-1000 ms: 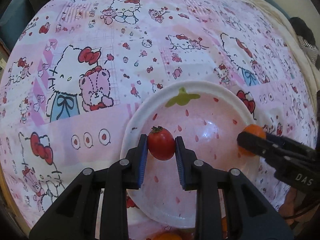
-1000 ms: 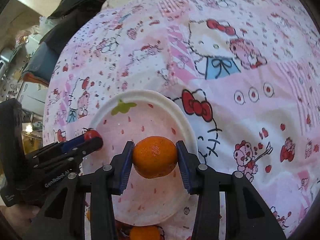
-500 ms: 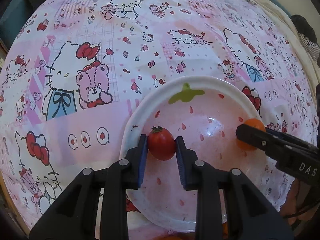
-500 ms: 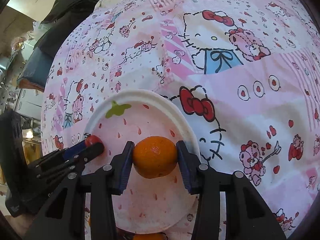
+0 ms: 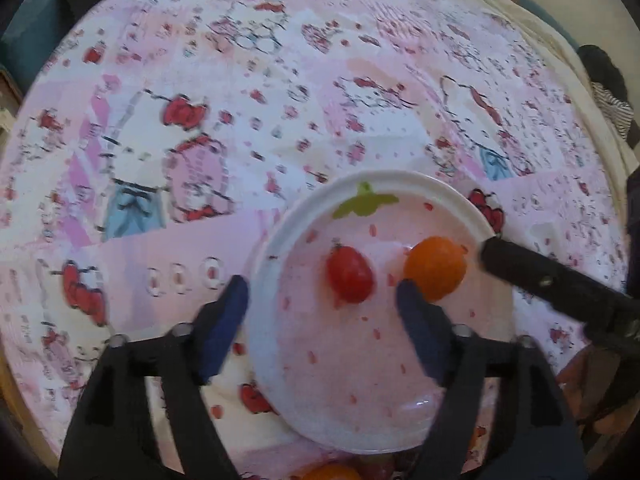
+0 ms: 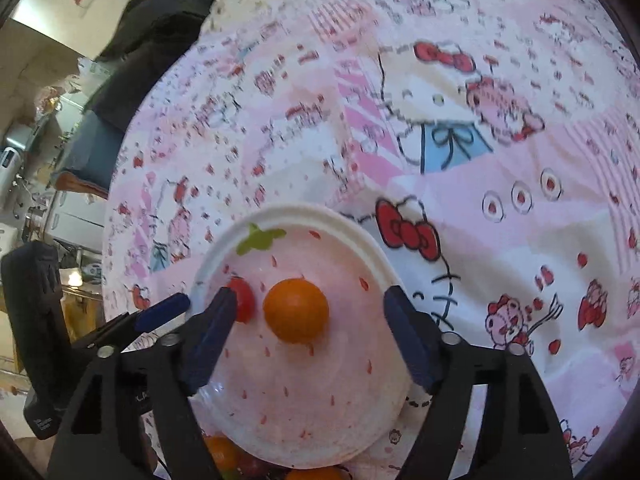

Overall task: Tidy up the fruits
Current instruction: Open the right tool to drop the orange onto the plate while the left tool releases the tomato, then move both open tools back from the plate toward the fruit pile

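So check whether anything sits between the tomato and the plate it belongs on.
Nothing visible does: the tomato already lies in the plate beside the orange. Both sets of fingers are opening, with neither fruit gripped.

Red tomato [image 5: 349, 274]; orange tangerine [image 5: 435, 268]; pink strawberry-print plate [image 5: 352, 408]

Both grippers, left gripper [image 5: 322, 304] and right gripper [image 6: 310, 316], have black frames, dark blue finger pads, and silver screws.

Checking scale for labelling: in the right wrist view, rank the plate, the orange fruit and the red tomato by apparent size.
1. Plate, by far the largest.
2. Orange fruit.
3. Red tomato, smallest, though partly hidden behind a finger of the right gripper.
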Demonstrator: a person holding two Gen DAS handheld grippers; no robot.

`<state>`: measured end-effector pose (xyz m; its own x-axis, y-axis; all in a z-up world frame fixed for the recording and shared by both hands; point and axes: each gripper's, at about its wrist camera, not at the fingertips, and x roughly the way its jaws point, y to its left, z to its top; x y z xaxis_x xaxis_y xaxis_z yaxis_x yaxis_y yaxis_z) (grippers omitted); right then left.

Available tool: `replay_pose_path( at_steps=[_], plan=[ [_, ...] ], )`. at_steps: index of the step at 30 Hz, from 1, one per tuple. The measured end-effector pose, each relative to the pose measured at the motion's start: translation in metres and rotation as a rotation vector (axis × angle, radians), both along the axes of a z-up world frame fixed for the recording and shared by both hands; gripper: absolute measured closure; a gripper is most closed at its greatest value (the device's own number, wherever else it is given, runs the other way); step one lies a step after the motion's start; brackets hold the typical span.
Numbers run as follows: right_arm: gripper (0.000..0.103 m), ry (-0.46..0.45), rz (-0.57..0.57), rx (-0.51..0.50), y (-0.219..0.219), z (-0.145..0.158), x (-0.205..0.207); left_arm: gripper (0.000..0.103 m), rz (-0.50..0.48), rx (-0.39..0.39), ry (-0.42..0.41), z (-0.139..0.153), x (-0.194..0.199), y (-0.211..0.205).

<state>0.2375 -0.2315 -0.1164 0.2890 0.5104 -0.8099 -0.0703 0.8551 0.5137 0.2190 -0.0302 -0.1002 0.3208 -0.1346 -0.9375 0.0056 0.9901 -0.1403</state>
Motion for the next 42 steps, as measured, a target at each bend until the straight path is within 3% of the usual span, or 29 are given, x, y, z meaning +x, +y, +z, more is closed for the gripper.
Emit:
replay_pose_path(
  at_steps=[6, 10, 20, 34, 42],
  plan=[
    [0.004, -0.039, -0.013, 0.008, -0.005, 0.014, 0.001, 0.021, 0.032, 0.012, -0.032, 0.010, -0.002, 0.014],
    [0.001, -0.073, 0.002, -0.001, -0.002, 0.024, -0.003, 0.020, 0.050, -0.001, -0.041, 0.014, -0.006, 0.021],
    [0.000, -0.108, -0.045, 0.008, -0.014, 0.043, -0.016, 0.014, 0.090, 0.007, -0.116, 0.039, -0.027, 0.026],
    [0.000, -0.225, -0.054, -0.036, -0.028, 0.083, -0.059, 0.014, 0.097, 0.018, -0.246, 0.080, -0.070, 0.033],
    [0.000, -0.239, -0.105, -0.018, -0.043, 0.091, -0.086, 0.014, 0.096, 0.010, -0.287, 0.095, -0.103, 0.037]
  ],
)
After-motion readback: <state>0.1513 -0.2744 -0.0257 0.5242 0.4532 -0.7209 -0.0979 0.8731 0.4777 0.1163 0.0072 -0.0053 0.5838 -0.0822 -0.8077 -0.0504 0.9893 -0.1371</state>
